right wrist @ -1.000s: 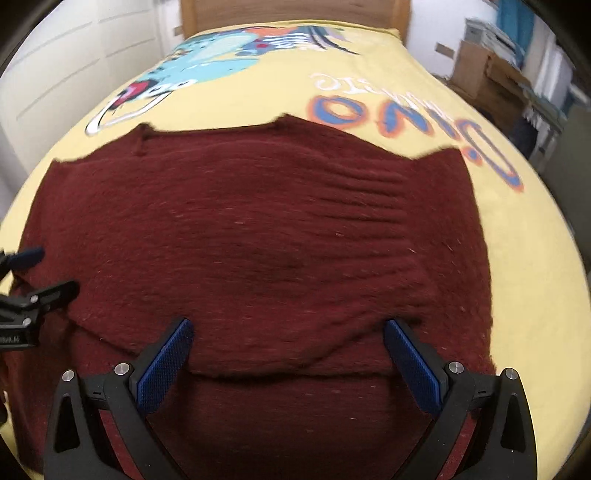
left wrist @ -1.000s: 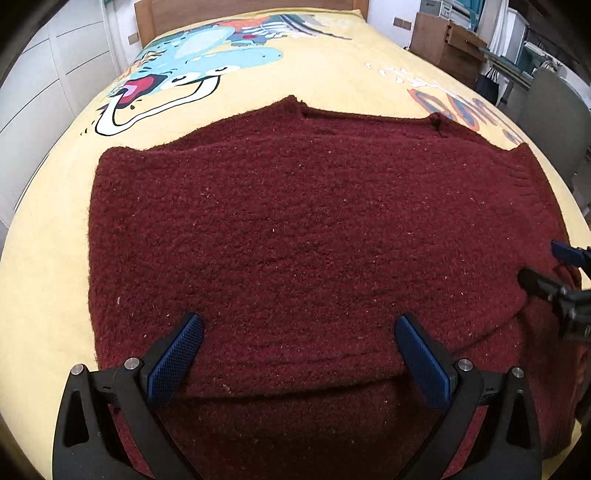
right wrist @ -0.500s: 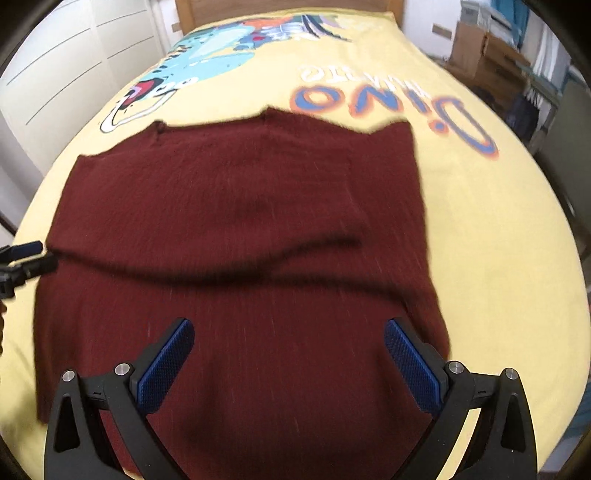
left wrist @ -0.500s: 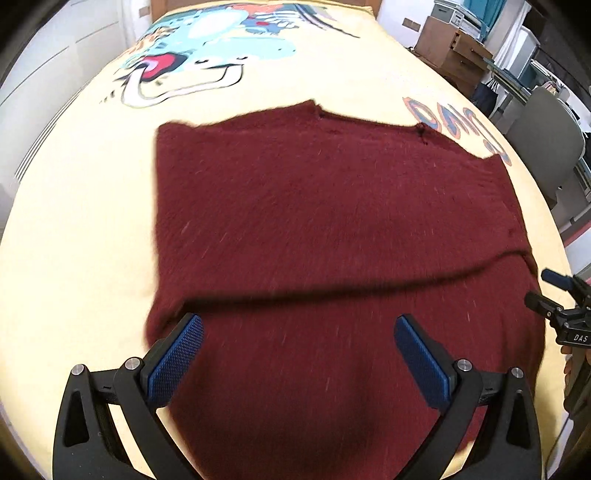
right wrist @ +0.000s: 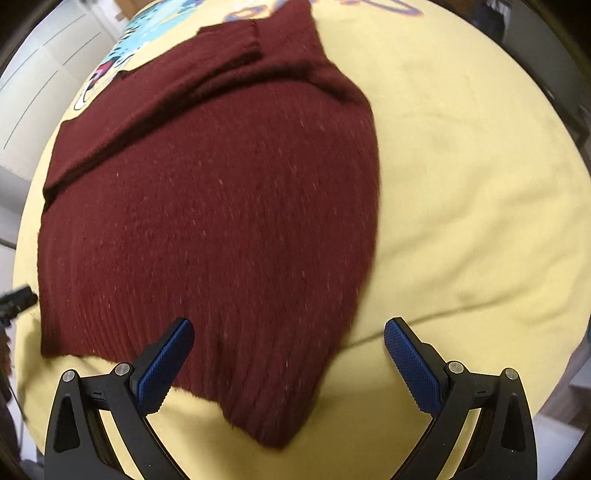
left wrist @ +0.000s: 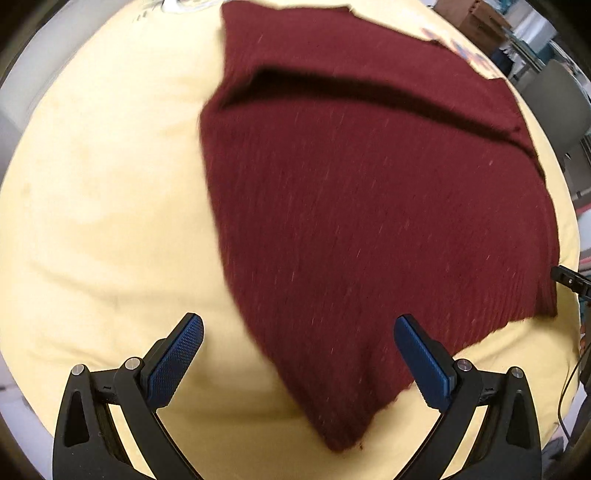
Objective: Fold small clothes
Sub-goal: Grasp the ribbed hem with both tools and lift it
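Observation:
A dark red knitted sweater (left wrist: 369,192) lies flat on a yellow bedspread (left wrist: 103,221), with its sleeves folded across the upper part. My left gripper (left wrist: 299,354) is open and empty, hovering over the sweater's near left hem corner. In the right wrist view the sweater (right wrist: 221,206) fills the middle, and my right gripper (right wrist: 288,350) is open and empty over its near right hem corner. Each gripper's tip shows at the edge of the other's view.
The bedspread (right wrist: 461,184) carries a cartoon print (right wrist: 122,55) at the far end. A wooden cabinet (left wrist: 476,18) and a grey chair (left wrist: 554,99) stand beside the bed on the right. White wardrobe doors (right wrist: 40,66) stand on the left.
Both grippers have pulled back toward the near edge of the bed and apart, from over the sweater's middle to its two hem corners. Both stayed open. The sweater lies still.

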A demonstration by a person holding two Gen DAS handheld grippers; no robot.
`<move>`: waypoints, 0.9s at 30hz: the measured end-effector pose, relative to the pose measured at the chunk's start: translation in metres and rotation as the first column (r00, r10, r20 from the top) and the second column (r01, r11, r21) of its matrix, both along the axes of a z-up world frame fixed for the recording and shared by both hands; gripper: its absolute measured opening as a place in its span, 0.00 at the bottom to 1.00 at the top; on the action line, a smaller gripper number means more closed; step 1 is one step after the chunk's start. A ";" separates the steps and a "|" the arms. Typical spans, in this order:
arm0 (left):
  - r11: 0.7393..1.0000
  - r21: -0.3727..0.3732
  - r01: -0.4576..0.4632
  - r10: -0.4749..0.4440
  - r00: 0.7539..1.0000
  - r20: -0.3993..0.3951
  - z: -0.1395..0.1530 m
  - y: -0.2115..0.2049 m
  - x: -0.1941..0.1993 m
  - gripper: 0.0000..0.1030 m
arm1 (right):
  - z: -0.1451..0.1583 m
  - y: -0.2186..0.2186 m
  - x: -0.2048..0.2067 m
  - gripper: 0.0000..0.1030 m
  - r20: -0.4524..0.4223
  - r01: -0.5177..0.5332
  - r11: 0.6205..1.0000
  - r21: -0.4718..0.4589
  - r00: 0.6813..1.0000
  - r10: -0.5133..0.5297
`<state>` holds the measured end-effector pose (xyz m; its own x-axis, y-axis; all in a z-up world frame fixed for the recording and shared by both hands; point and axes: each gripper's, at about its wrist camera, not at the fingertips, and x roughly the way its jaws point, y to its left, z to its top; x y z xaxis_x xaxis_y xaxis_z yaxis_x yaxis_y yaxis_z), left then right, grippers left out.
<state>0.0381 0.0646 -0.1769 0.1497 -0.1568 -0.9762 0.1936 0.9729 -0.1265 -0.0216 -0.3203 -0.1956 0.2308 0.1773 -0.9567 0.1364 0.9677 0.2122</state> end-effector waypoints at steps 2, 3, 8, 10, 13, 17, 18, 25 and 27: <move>1.000 -0.007 -0.010 0.010 1.000 -0.021 -0.007 -0.001 -0.005 0.99 | -0.002 0.002 -0.005 1.00 -0.015 0.006 1.000 0.001 1.000 -0.006; 1.000 -0.009 -0.009 0.009 1.000 -0.027 -0.010 -0.003 -0.007 0.99 | -0.003 0.004 -0.006 1.00 -0.023 0.003 1.000 0.000 1.000 -0.003; 1.000 -0.021 -0.013 0.011 0.998 -0.065 -0.025 -0.013 -0.009 0.99 | -0.018 0.016 -0.012 1.00 -0.072 -0.016 1.000 0.004 0.997 0.017; 0.999 -0.041 -0.006 0.003 0.996 -0.089 -0.030 -0.017 -0.010 0.98 | -0.022 0.023 -0.013 1.00 -0.084 -0.041 0.999 -0.009 0.996 0.040; 0.999 -0.036 0.019 -0.022 0.996 -0.081 -0.032 -0.022 -0.011 0.92 | -0.023 0.030 -0.015 1.00 -0.093 -0.060 0.998 -0.008 0.994 0.059; 0.999 -0.030 0.045 -0.048 0.996 -0.074 -0.029 -0.026 -0.014 0.58 | -0.021 0.030 -0.014 0.80 -0.110 -0.004 1.000 0.021 0.994 0.006; 0.998 -0.043 0.054 -0.058 0.995 -0.078 -0.028 -0.026 -0.014 0.48 | -0.020 0.029 -0.015 0.61 -0.116 -0.002 1.000 0.005 0.993 0.003; 0.985 -0.160 0.069 -0.088 0.989 -0.116 -0.018 -0.034 -0.012 0.09 | -0.012 0.018 -0.023 0.12 -0.118 0.031 0.991 0.132 0.993 -0.016; 0.981 -0.180 0.077 -0.097 0.990 -0.104 -0.010 -0.035 -0.011 0.09 | -0.001 0.018 -0.024 0.12 -0.098 0.017 0.989 0.146 0.995 -0.003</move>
<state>0.0273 0.0301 -0.1870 0.0199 -0.3346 -0.9421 0.2514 0.9137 -0.3192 -0.0454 -0.3027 -0.1965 0.1409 0.3156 -0.9384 0.1728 0.9254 0.3372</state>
